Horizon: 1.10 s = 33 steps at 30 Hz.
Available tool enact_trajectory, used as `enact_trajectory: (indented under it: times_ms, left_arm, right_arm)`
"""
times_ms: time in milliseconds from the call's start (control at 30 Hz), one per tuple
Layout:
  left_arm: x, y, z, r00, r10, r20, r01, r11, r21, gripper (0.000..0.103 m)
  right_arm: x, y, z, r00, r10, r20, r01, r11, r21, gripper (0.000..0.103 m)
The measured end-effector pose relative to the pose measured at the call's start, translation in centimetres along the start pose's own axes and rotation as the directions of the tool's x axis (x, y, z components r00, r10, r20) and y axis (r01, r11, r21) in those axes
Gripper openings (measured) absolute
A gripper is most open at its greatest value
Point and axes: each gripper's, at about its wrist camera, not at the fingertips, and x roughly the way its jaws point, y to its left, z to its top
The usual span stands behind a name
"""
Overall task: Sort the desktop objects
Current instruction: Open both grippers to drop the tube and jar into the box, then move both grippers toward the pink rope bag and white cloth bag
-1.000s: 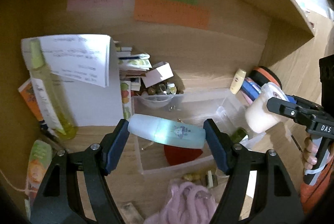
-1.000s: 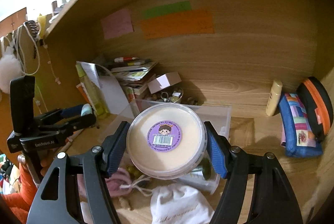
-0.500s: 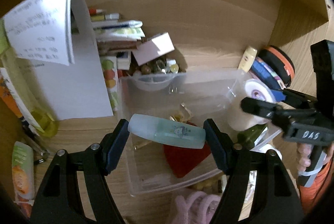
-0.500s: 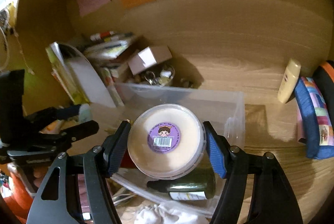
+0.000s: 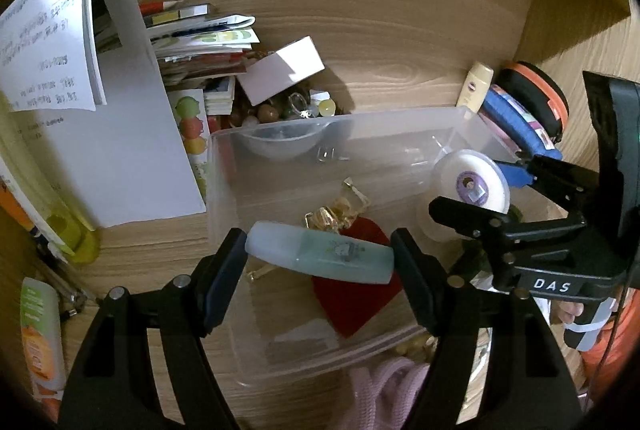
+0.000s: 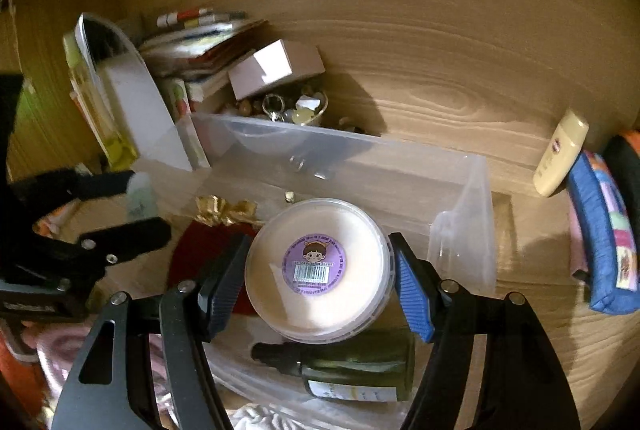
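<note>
Both wrist fisheyes look steeply down, close over the clear bin [image 5: 400, 125] [image 6: 460, 189], which fills mid-frame in each.

1. My left gripper [image 5: 320, 258] is clamped on a pale blue tube [image 5: 318, 258], which lies crosswise between the pads, tilted down to the right.
2. Beneath the tube sits the clear plastic bin [image 5: 224, 189], with a red heart-shaped piece [image 5: 356, 304] and a gold bow [image 5: 336, 211] inside.
3. At three o'clock, my right gripper [image 5: 476, 189] grips a round white tub [image 5: 472, 185] with a purple label, at the bin's right edge.
4. At ten o'clock stands a white booklet [image 5: 120, 133], its pages curled over.
5. At one o'clock, a cream bottle [image 5: 476, 85] leans beside a blue pouch [image 5: 516, 127].
6. At eight o'clock lies an orange-labelled tube [image 5: 40, 334].
</note>
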Motion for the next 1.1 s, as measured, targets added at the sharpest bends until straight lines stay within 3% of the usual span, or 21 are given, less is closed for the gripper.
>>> enact_trajectory:
  times_ms: [300, 467, 733, 867, 1000, 1100]
  left_arm:
    - [-0.1, 0.3, -0.1, 1.000, -0.020, -0.001, 0.020, 1.000, -0.011, 0.075]
    - [-0.9, 0.6, 0.0, 0.999, -0.048, 0.005, 0.048, 0.998, -0.037, 0.075]
    - [-5.0, 0.6, 0.3, 0.995, -0.017, 0.100, 0.023, 0.998, -0.055, 0.090]
    - [-7.6, 0.7, 0.1, 0.989, 0.006, 0.147, 0.004, 0.998, -0.062, 0.092]
    - [-10.3, 1.0, -0.6, 0.980, 0.040, 0.193, -0.027, 0.997, -0.069, 0.095]
    - [-11.7, 1.1, -1.5, 0.979, 0.047, 0.200, -0.034, 0.997, -0.070, 0.095]
  right_arm:
    - [-0.2, -0.4, 0.1, 1.000, 0.002, 0.006, -0.002, 1.000, 0.014, 0.067]
    - [-0.8, -0.7, 0.5, 1.000, 0.003, 0.016, -0.003, 1.000, 0.027, 0.075]
    - [-5.8, 0.1, 0.7, 0.992, -0.039, 0.117, 0.040, 0.999, -0.003, 0.088]
    - [-8.5, 0.0, 0.2, 0.986, -0.048, 0.158, 0.047, 0.999, 0.006, 0.092]
    - [-11.1, -0.2, -0.7, 0.977, -0.056, 0.205, 0.052, 0.998, 0.027, 0.103]
    - [-12.7, -0.2, -1.8, 0.970, -0.073, 0.230, 0.070, 0.997, 0.022, 0.103]
